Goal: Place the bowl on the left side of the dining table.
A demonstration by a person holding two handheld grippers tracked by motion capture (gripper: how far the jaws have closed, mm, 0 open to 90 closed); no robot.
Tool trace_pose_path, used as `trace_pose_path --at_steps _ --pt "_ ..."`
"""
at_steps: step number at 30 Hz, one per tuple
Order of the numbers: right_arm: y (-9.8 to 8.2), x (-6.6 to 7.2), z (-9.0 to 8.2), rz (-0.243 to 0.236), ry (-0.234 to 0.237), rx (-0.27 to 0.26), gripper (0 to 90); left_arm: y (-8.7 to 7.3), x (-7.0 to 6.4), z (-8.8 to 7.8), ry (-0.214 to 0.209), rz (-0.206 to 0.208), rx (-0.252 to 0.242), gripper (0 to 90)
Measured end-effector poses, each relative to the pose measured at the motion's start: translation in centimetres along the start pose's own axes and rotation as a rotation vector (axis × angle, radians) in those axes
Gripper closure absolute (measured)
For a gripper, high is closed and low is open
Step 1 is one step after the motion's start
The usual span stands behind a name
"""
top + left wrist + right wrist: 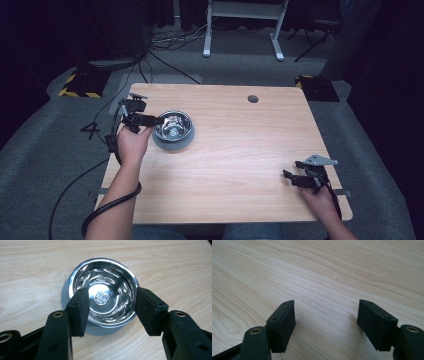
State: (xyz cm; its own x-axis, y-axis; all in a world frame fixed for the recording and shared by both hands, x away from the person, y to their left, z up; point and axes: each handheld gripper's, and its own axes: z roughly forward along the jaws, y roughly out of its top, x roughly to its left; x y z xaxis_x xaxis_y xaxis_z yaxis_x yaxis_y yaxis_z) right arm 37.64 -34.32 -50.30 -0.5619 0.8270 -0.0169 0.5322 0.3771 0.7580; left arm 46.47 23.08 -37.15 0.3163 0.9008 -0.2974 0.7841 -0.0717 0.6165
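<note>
Steel bowl (103, 293) on its grey base is seen standing on the wooden surface (240, 150), far left. It is framed, untouched, between the parted fingers (79, 311) of the left gripper (159, 120), so nothing is held. The right gripper (291, 175) is kept wide open and empty at the near right, out of the way.

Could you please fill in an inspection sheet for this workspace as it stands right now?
Surface: wooden table, bare apart from one bowl; round hole near the far edge.
Job's things: steel bowl on a grey base, upright, empty, at the table's left.
Clutter: nothing seen.
Grippers: left gripper open, above the bowl's near side, pads not pressing it; right gripper open over bare wood, nothing between its jaws.
Cables: black cable trails off the table's left edge.
Surroundings: grey carpet, white desk frame behind.
</note>
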Motion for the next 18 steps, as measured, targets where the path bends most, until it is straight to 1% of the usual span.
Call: trace_pose_path --at_steps 1,2,3,6,7,11,12,13,15,17,18 --pt "0.0 0.0 0.0 0.000 0.000 0.000 30.9 -0.2 -0.1 -0.4 -0.001 0.011 -0.011 45.9" --pt "0.0 0.0 0.0 0.000 0.000 0.000 30.9 -0.4 -0.3 -0.9 -0.015 0.017 -0.018 46.0" --pt "0.0 0.0 0.0 0.000 0.000 0.000 31.0 -0.6 -0.3 -1.2 -0.008 0.024 -0.025 45.9" --pt "0.0 0.0 0.0 0.000 0.000 0.000 30.9 -1.2 -0.8 -2.3 -0.025 0.043 -0.044 46.0" --pt "0.0 0.0 0.0 0.000 0.000 0.000 30.9 -1.4 -1.1 -2.7 -0.023 0.044 -0.052 45.9" --pt "0.0 0.0 0.0 0.000 0.000 0.000 30.9 -2.4 -1.8 -4.0 -0.027 0.086 -0.062 46.0" --pt "0.0 0.0 0.0 0.000 0.000 0.000 31.0 -2.5 -1.9 -4.2 -0.035 0.082 -0.066 46.0" --pt "0.0 0.0 0.0 0.000 0.000 0.000 31.0 -2.7 -1.9 -4.4 -0.039 0.088 -0.072 46.0" --pt "0.0 0.0 0.0 0.000 0.000 0.001 30.9 -3.1 -2.0 -4.7 -0.057 0.088 -0.075 45.9" --pt "0.0 0.0 0.0 0.000 0.000 0.000 30.9 -3.3 -2.1 -4.9 -0.060 0.095 -0.078 45.9" --pt "0.0 0.0 0.0 0.000 0.000 0.000 30.9 -3.5 -2.1 -5.1 -0.058 0.106 -0.081 45.9"
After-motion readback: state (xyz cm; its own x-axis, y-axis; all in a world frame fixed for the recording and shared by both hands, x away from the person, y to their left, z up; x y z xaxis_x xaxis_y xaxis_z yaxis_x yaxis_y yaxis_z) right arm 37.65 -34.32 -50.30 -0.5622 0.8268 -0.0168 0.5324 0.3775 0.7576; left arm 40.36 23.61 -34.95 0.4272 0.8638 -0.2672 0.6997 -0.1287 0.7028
